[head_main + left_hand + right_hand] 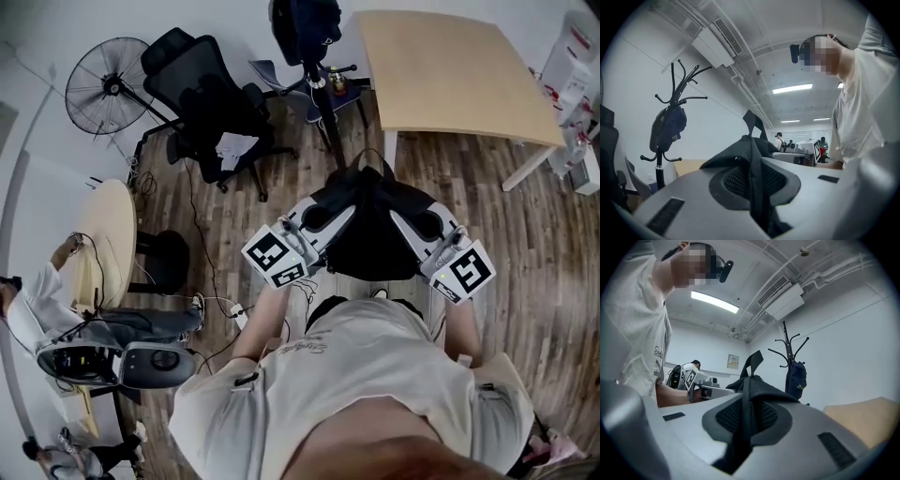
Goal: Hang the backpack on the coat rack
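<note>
You hold the black backpack [375,234] up between your two grippers, on the near side of the coat rack [322,98] and well apart from it. Your left gripper [323,214] has its jaws pressed together on a fold of the backpack's black fabric, which runs straight down the slot between the jaw pads in the left gripper view. Your right gripper [424,223] does the same on the other side of the pack. Its jaws pinch a dark strap or fold of the fabric, with no gap showing around it. The pack's top loop [752,363] stands upright above the bunched fabric, and in the right gripper view the rack rises just behind it.

The coat rack stands upright on the wood floor. A dark blue bag [669,127] hangs high on its pole, just below the curved top hooks [682,77]. A light wooden table [450,75] stands just to the right of the rack. A black office chair [208,108] sits just to the rack's left, and a floor fan [111,86] stands farther left, beyond the chair. Well away from the rack, to its left and nearer to you, a person [33,314] sits at a pale round table [111,234].
</note>
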